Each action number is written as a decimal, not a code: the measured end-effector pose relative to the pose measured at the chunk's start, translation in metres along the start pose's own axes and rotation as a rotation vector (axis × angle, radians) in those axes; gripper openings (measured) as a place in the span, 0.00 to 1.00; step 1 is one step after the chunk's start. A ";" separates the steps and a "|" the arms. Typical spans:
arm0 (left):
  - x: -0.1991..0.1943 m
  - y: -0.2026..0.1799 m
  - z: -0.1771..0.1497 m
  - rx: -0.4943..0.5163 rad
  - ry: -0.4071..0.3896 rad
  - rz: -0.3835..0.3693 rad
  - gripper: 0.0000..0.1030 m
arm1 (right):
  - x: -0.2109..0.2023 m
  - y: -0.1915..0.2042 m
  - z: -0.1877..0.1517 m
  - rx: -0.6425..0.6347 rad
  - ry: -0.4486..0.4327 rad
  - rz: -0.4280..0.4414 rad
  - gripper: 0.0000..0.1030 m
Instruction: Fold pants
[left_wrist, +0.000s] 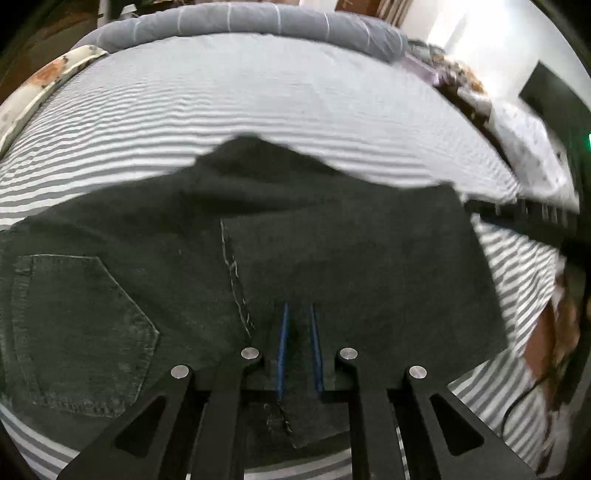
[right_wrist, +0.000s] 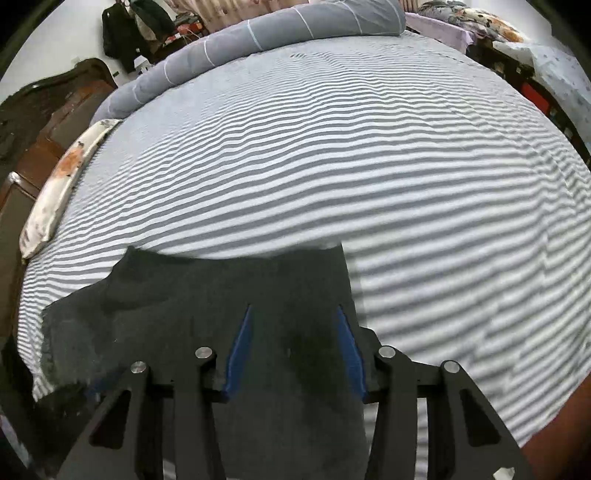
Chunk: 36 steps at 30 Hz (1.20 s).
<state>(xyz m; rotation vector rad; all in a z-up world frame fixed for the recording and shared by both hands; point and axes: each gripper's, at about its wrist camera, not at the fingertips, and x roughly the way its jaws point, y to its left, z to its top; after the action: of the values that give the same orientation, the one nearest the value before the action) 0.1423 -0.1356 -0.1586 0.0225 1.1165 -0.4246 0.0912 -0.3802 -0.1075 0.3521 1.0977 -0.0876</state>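
Dark green-black pants (left_wrist: 155, 266) lie partly folded on the striped bed sheet (left_wrist: 280, 103). A back pocket (left_wrist: 77, 332) shows at the left, and a leg is folded over toward it. My left gripper (left_wrist: 298, 314) is shut on a fold of the pants near the frayed hem. In the right wrist view the pants (right_wrist: 177, 306) lie under my right gripper (right_wrist: 295, 314), whose blue fingers (right_wrist: 240, 350) stand wide apart over the fabric, holding nothing.
A rolled grey duvet (right_wrist: 280, 29) lies along the far edge of the bed. A flat floral pillow (right_wrist: 62, 184) sits at the left edge by a wooden headboard (right_wrist: 48, 122). More bedding and dark furniture (left_wrist: 550, 96) stand at the right.
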 end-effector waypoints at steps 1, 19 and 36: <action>0.004 0.000 -0.002 0.010 0.006 0.008 0.12 | 0.006 0.002 0.003 -0.009 0.012 -0.004 0.42; 0.001 -0.011 -0.007 0.083 -0.002 0.074 0.17 | -0.006 0.013 -0.062 -0.125 0.095 -0.025 0.43; -0.050 0.063 -0.054 -0.238 -0.028 -0.049 0.19 | -0.024 0.011 -0.131 -0.078 0.112 0.012 0.46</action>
<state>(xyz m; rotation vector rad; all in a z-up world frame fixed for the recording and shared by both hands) 0.0983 -0.0493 -0.1512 -0.2191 1.1359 -0.3322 -0.0290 -0.3302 -0.1368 0.2968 1.2057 -0.0142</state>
